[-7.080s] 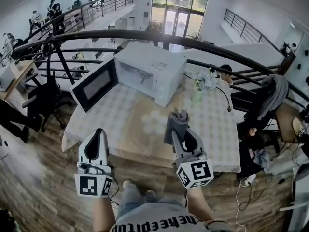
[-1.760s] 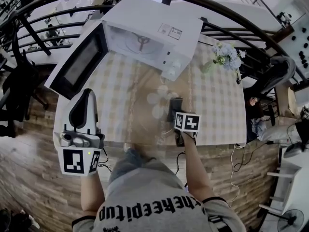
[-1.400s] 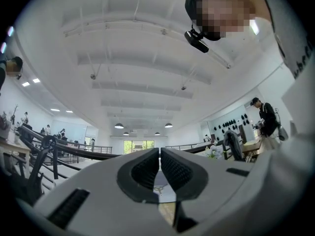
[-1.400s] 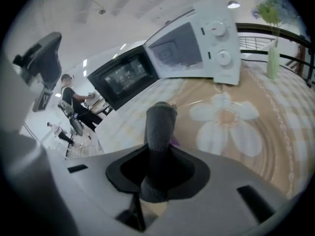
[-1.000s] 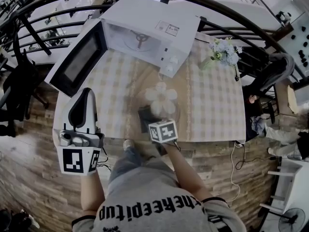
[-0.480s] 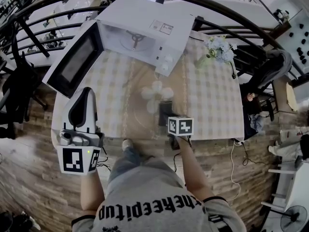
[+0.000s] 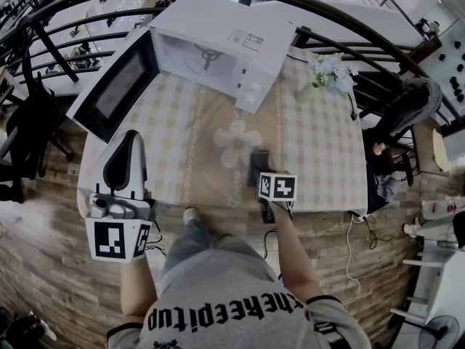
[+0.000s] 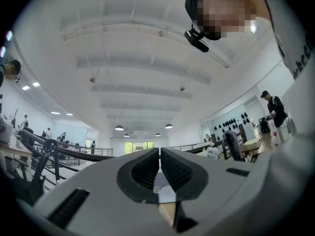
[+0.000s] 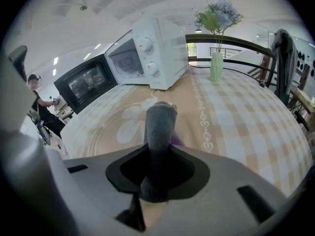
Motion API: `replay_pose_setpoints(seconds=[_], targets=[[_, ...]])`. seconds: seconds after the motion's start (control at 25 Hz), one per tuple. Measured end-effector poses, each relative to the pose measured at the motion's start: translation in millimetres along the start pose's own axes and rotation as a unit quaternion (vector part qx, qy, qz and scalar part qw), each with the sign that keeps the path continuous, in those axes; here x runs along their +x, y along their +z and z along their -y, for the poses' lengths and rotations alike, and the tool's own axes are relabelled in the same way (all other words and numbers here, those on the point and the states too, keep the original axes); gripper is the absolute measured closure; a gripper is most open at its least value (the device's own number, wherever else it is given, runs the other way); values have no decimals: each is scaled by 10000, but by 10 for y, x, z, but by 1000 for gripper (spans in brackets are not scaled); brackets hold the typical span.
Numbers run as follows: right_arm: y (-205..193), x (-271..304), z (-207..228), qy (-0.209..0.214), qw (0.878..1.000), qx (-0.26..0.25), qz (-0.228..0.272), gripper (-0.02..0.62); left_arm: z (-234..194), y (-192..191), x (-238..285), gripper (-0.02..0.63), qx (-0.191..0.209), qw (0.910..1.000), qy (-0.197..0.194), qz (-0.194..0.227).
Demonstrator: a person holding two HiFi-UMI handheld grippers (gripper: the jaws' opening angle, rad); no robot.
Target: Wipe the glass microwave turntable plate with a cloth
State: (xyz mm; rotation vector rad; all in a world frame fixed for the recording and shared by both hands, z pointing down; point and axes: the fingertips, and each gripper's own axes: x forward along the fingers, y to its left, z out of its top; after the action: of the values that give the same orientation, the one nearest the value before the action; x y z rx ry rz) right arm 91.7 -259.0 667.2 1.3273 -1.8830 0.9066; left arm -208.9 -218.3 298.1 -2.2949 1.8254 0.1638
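The clear glass turntable plate (image 7: 220, 160) lies flat on the checked tablecloth in front of the microwave; its rim shows as a faint ring (image 9: 103, 124) in the right gripper view. My right gripper (image 7: 261, 170) is shut on a dark grey cloth (image 7: 259, 158), which rests on the right part of the plate. The cloth (image 9: 160, 119) sticks out from between the jaws. My left gripper (image 7: 125, 162) hangs off the table's left front corner, shut and holding nothing. It points up at the ceiling in the left gripper view (image 8: 160, 156).
A white microwave (image 7: 218, 46) stands at the back of the table with its door (image 7: 116, 86) swung open to the left. A vase of flowers (image 7: 327, 75) stands at the back right. A black railing (image 7: 349, 20) runs behind the table, with chairs at both sides.
My right gripper swept the cloth left across the plate, then back to the right. The left gripper stayed in place. Since the oldest frame the head view has drawn nearer to the table.
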Motion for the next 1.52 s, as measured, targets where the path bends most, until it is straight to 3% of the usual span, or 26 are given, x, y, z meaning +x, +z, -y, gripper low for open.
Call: replay_pose_setpoints(seconds=[0.12, 0.32, 0.44, 0.56, 1.0, 1.52], targets=[[-56, -27, -480, 579, 9982, -124, -32, 497, 19, -2, -19, 594, -13, 10000, 21, -12], [-309, -32, -1474, 1651, 9844, -547, -271, 495, 110, 17, -57, 594, -2, 10000, -1, -10], [-455, 30, -1680, 1770, 9790, -932, -400, 495, 125, 36, -100, 594, 31, 10000, 34, -32], [-462, 45, -1584, 1825, 9799, -724, -357, 495, 131, 48, -155, 594, 52, 9999, 98, -62], [-399, -95, -703, 1091, 9926, -526, -22, 495, 348, 101, -326, 594, 45, 9999, 149, -76], [-296, -181, 0, 361, 9974, -595, 207, 494, 472, 159, -450, 594, 91, 9995, 283, -68]])
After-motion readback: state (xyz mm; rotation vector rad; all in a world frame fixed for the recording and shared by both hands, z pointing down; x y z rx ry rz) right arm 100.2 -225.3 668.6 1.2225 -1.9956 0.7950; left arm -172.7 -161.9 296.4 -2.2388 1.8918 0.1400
